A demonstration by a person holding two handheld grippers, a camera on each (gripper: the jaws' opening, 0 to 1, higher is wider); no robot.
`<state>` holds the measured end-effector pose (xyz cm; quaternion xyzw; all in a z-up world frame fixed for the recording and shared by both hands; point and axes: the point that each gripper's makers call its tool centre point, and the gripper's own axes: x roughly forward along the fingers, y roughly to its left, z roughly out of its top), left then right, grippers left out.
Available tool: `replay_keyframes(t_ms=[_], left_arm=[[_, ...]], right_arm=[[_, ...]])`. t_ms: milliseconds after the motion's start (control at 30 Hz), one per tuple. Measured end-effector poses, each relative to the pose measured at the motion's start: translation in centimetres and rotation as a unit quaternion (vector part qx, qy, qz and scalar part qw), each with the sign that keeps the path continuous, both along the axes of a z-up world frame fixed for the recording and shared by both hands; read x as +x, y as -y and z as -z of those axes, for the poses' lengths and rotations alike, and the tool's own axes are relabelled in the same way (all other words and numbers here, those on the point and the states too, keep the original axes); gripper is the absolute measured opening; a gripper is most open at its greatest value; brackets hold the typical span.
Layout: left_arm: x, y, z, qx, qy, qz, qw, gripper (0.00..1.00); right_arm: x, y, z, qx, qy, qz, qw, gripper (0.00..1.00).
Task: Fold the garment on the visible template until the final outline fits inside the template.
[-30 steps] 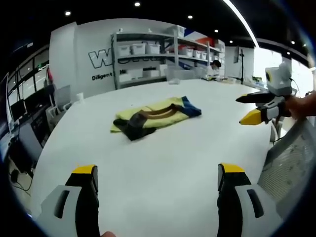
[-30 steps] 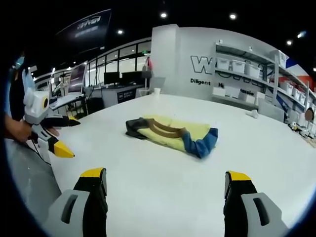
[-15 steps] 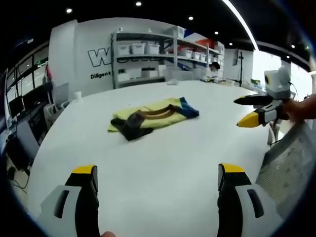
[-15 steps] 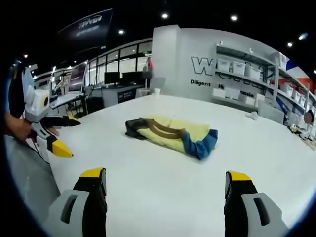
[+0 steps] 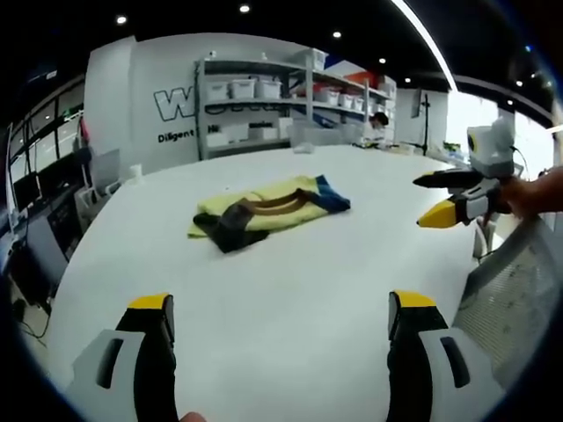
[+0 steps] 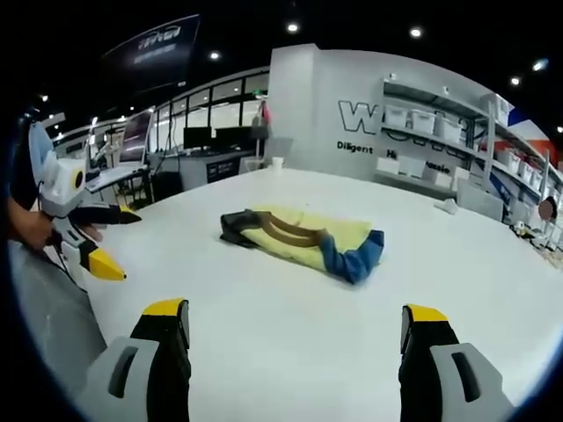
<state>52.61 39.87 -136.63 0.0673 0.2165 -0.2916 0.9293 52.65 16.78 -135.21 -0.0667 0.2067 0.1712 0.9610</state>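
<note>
Left gripper [image 5: 277,325] spread wide, nothing held, low over white table [image 5: 290,290]. Garment [image 5: 264,207] mid-table, well apart from both tools: yellow, dark end, blue end, bunched. Likely soft, light, floppy; best pinched at outer edges. Right gripper [image 6: 295,330] likewise spread, unloaded.

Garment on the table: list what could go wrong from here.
1. The garment lies bunched in a loose fold, blue sleeve sticking out; it may spring open again.
2. No template outline is visible on the table, so fit is hard to judge.
3. Both grippers, left gripper and right gripper, are open and away from the cloth.
</note>
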Motion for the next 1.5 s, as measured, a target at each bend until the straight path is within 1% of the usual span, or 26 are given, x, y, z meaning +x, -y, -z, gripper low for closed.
replay_keyframes(t_ms=[167,300,400,467,533,567,633,900,1100,1233,1500], left_arm=[[0.1,0.1,-0.3,-0.003,0.002,0.001,1.0000,0.98],[0.1,0.2,-0.4,0.004,0.001,0.005,1.0000,0.97],[0.0,0.3,-0.4,0.002,0.001,0.004,1.0000,0.97],[0.0,0.3,-0.4,0.006,0.001,0.007,1.0000,0.96],[0.1,0.4,-0.5,0.011,0.003,0.013,0.9998,0.96],[0.2,0.5,-0.6,0.020,0.007,0.020,0.9996,0.96],[0.5,0.4,-0.8,0.024,0.010,0.024,0.9994,0.95],[3.2,0.6,-1.9,0.026,0.019,0.032,0.9990,0.91],[5.0,1.3,-1.9,0.034,0.023,0.051,0.9978,0.86],[6.2,1.5,-1.9,0.042,0.027,0.062,0.9968,0.84],[8.2,1.9,-1.6,0.046,0.020,0.072,0.9961,0.79]], right_arm=[[0.1,0.0,0.1,-0.002,-0.002,-0.001,1.0000,0.98],[0.2,0.0,0.1,-0.009,-0.004,-0.005,0.9999,0.96],[0.2,0.0,0.2,-0.010,-0.007,-0.007,0.9999,0.95],[0.3,0.0,0.2,-0.008,-0.008,-0.007,0.9999,0.94],[0.6,0.1,0.1,-0.014,-0.010,-0.010,0.9998,0.93],[0.8,0.1,0.0,-0.013,-0.010,-0.011,0.9998,0.93],[1.4,0.2,-0.4,-0.013,-0.006,-0.014,0.9998,0.92],[4.4,-0.5,-1.1,-0.032,-0.002,-0.047,0.9984,0.87],[6.0,-0.9,-1.4,-0.045,-0.004,-0.066,0.9968,0.81],[7.0,-0.7,-1.0,-0.049,-0.009,-0.073,0.9961,0.78],[8.4,-0.5,0.3,-0.060,-0.030,-0.087,0.9939,0.72]])
